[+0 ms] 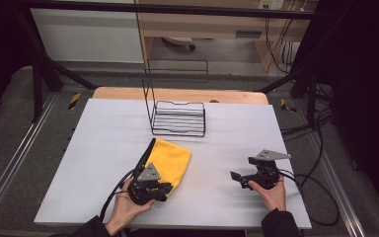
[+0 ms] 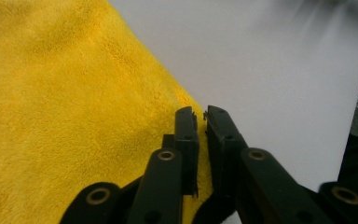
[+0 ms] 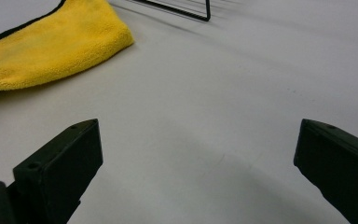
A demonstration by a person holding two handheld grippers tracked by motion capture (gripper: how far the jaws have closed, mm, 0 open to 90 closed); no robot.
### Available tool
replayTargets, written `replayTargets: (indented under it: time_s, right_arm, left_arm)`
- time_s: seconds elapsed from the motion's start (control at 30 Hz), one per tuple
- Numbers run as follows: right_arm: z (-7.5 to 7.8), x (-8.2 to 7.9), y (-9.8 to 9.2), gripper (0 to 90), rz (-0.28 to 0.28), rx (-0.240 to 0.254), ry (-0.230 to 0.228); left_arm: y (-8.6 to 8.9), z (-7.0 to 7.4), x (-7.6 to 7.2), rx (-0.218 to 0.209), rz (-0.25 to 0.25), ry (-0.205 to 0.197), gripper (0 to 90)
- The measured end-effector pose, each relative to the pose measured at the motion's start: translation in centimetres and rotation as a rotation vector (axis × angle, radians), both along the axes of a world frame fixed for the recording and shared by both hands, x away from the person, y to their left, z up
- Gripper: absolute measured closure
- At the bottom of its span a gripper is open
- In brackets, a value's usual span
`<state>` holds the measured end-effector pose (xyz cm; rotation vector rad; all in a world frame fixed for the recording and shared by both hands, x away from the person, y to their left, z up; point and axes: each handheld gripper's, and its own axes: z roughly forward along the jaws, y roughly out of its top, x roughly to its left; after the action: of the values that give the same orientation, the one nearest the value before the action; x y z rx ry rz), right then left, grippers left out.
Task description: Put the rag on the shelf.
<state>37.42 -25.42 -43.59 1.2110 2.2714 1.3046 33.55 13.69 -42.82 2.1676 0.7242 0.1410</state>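
High view: cloth (image 1: 170,163) lay folded on the table (image 1: 98,148), just near of the wire rack (image 1: 178,117). Left gripper (image 1: 164,190) sat at the cloth's near edge, right gripper (image 1: 237,176) well apart on bare table.

Left gripper view: jaws stood nearly together, pinching the cloth's (image 2: 65,116) edge, with a thin strip of yellow between the pads. My read: the bite was shallow. For a clean lift I'd have wanted it deeper on the hem and through all the folded layers, or the top one would peel away.

Right gripper view: jaws wide apart, nothing between them, cloth (image 3: 51,46) off to the far left, rack (image 3: 186,11) corner beyond. I judged the right should come in on the opposite edge before any lift toward the rack.
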Motion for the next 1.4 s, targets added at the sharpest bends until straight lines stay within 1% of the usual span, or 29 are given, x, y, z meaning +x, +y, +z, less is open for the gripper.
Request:
replayTargets:
  time_s: [0.03, 0.07, 0.1, 0.13, 0.2, 0.23, 0.27, 0.33, 0.4, 0.47, 0.5, 0.53, 0.6, 0.67, 0.73, 0.8, 0.83, 0.9, 0.97, 1.0, 1.03, 1.1, 1.17, 1.23, 1.27, 1.3, 1.33, 1.37, 1.4]
  right_arm:
    - [0.0, 0.0, 0.0, 1.6, 0.0, 0.003, 0.001]
    - [0.0, 0.0, 0.0, 1.6, 0.0, 0.001, 0.001]
    - [0.0, 0.0, 0.0, 1.6, -0.001, 0.002, 0.0]
    - [0.0, 0.0, 0.0, 1.6, -0.001, 0.002, -0.001]
    - [0.0, -0.1, 0.0, 1.6, -0.001, 0.002, -0.001]
    - [0.0, -0.1, 0.0, 1.6, 0.0, 0.002, -0.001]
    - [0.0, -0.1, 0.0, 1.7, 0.001, 0.003, 0.0]
    - [0.0, 0.0, 0.0, 1.7, 0.0, 0.0, -0.001]
    - [-0.1, 0.0, 0.1, 1.7, 0.0, -0.003, 0.003]
    - [-0.1, 0.0, 0.1, 1.7, 0.003, -0.003, 0.005]
    - [-0.1, 0.0, 0.2, 1.7, 0.003, -0.004, 0.006]
    - [-0.2, 0.0, 0.2, 1.7, 0.004, -0.006, 0.006]
    - [-0.1, 0.0, 0.2, 1.7, 0.002, -0.002, 0.007]
    - [-0.1, 0.0, 0.1, 1.7, 0.002, -0.005, 0.003]
    - [-0.1, 0.0, 0.1, 1.7, 0.003, -0.004, 0.004]
    - [-0.1, 0.0, 0.1, 1.7, 0.004, -0.008, 0.006]
    - [-0.1, 0.0, 0.2, 1.7, 0.004, -0.007, 0.007]
    - [-0.2, 0.0, 0.2, 1.7, 0.004, -0.006, 0.005]
    - [-0.1, 0.0, 0.2, 1.7, 0.004, -0.006, 0.005]
    - [-0.2, 0.0, 0.2, 1.7, 0.004, -0.007, 0.005]
    - [-0.2, 0.0, 0.2, 1.7, 0.002, -0.005, 0.006]
    - [-0.2, 0.0, 0.2, 1.7, 0.006, -0.008, 0.004]
    - [-0.2, 0.0, 0.2, 1.7, 0.005, -0.009, 0.008]
    - [-0.2, 0.0, 0.2, 1.8, 0.004, -0.008, 0.01]
    - [-0.2, 0.0, 0.2, 1.7, 0.004, -0.007, 0.007]
    - [-0.2, 0.0, 0.2, 1.7, 0.0, -0.004, 0.01]
    - [-0.2, 0.0, 0.2, 1.7, -0.002, -0.001, 0.01]
    - [-0.2, 0.0, 0.3, 1.7, -0.003, 0.002, 0.011]
    - [-0.2, 0.0, 0.3, 1.8, -0.004, 0.007, 0.013]
  left_arm:
    - [0.3, 0.2, 0.1, -0.009, 0.01, -0.002, 74.6]
    - [0.7, 0.5, 0.2, -0.014, 0.026, -0.012, 65.4]
    - [1.3, 0.9, 0.4, -0.021, 0.039, -0.022, 59.5]
    - [1.9, 1.3, 0.7, -0.022, 0.06, -0.032, 55.8]
    - [3.5, 1.9, 1.3, -0.013, 0.118, -0.045, 51.6]
    - [4.3, 2.0, 1.6, 0.002, 0.154, -0.056, 51.7]
    - [5.1, 2.0, 1.9, 0.021, 0.182, -0.056, 51.7]
    - [6.4, 1.7, 2.5, 0.041, 0.229, -0.032, 53.9]
    - [7.3, 1.0, 2.9, 0.052, 0.256, 0.009, 57.7]
    - [7.6, 0.3, 3.3, 0.102, 0.273, 0.031, 59.6]
    - [7.6, 0.3, 3.3, 0.102, 0.273, 0.031, 60.7]
    - [7.5, -0.3, 3.5, 0.11, 0.284, 0.054, 62.4]
    - [7.4, -0.2, 3.5, 0.118, 0.284, 0.052, 65.3]
    - [7.2, -0.2, 3.4, 0.112, 0.274, 0.066, 74.5]
    - [7.0, -0.2, 3.2, 0.135, 0.273, 0.056, 80.9]
    - [7.0, -0.2, 3.2, 0.136, 0.269, 0.065, 85.3]
    - [7.0, -0.2, 3.2, 0.134, 0.268, 0.06, 87.4]
    - [7.2, 0.2, 3.2, 0.124, 0.264, 0.052, 88.6]
    - [7.4, 0.8, 3.3, 0.116, 0.275, 0.023, 89.0]
    - [7.6, 1.1, 3.4, 0.117, 0.283, 0.009, 89.1]
    - [7.7, 1.2, 3.6, 0.123, 0.292, 0.005, 89.1]
    - [7.9, 0.8, 4.1, 0.14, 0.307, 0.022, 89.1]
    - [7.9, -0.1, 4.5, 0.15, 0.312, 0.043, 88.8]
    - [8.0, -0.4, 4.5, 0.139, 0.318, 0.028, 86.0]
    - [7.9, -0.3, 4.5, 0.147, 0.325, 0.011, 80.7]
    - [7.9, -0.4, 4.6, 0.165, 0.343, -0.003, 70.4]
    - [7.9, -0.5, 4.7, 0.174, 0.351, -0.006, 60.2]
    - [8.0, -0.8, 4.8, 0.165, 0.35, 0.006, 55.2]
    - [8.1, -1.0, 4.9, 0.149, 0.351, 0.022, 53.4]
